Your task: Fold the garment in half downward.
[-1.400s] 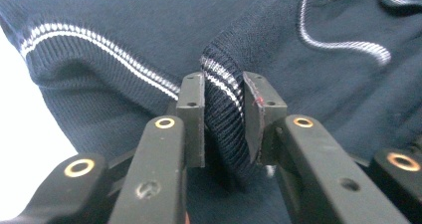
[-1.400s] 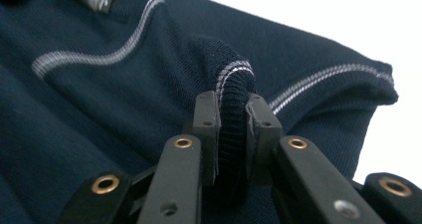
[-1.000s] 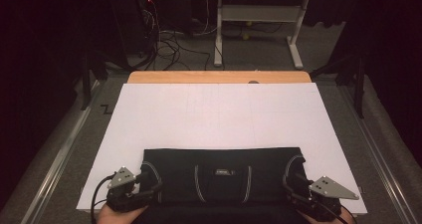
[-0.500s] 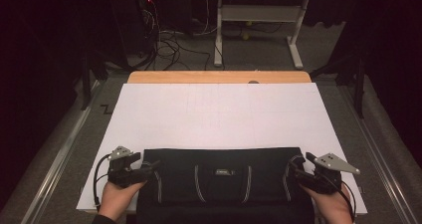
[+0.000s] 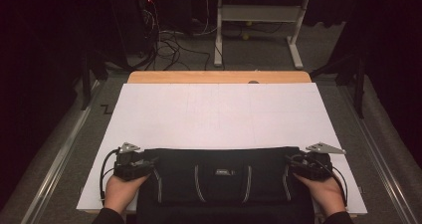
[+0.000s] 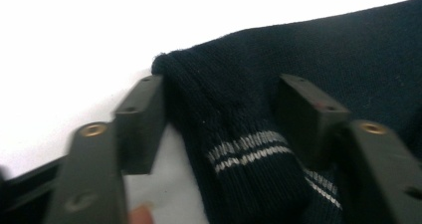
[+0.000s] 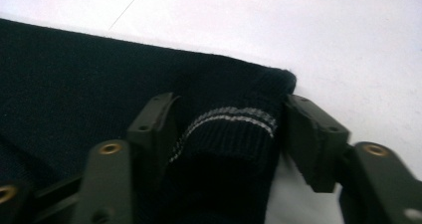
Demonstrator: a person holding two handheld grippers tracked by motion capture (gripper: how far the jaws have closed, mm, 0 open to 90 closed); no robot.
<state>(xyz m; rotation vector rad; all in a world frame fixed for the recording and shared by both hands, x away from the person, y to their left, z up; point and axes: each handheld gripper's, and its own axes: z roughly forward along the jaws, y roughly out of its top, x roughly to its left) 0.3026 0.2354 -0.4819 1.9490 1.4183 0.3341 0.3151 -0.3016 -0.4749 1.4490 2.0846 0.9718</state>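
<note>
A black knitted garment (image 5: 224, 179) with pale stripes lies folded at the near edge of the bench (image 5: 219, 114), on its white cover, stretched between the two tongs. The left tongs (image 5: 144, 165) sit at the garment's left end; in the left gripper view (image 6: 219, 119) their jaws stand partly open, astride a thick fold of striped knit, with one jaw beside the fold's outer edge and the other resting on the cloth. The right tongs (image 5: 293, 165) sit at the right end; in the right gripper view (image 7: 229, 134) the jaws press close on either side of a bunched striped cuff, gripping it. A hand (image 5: 119, 191) holds each tool from below.
</note>
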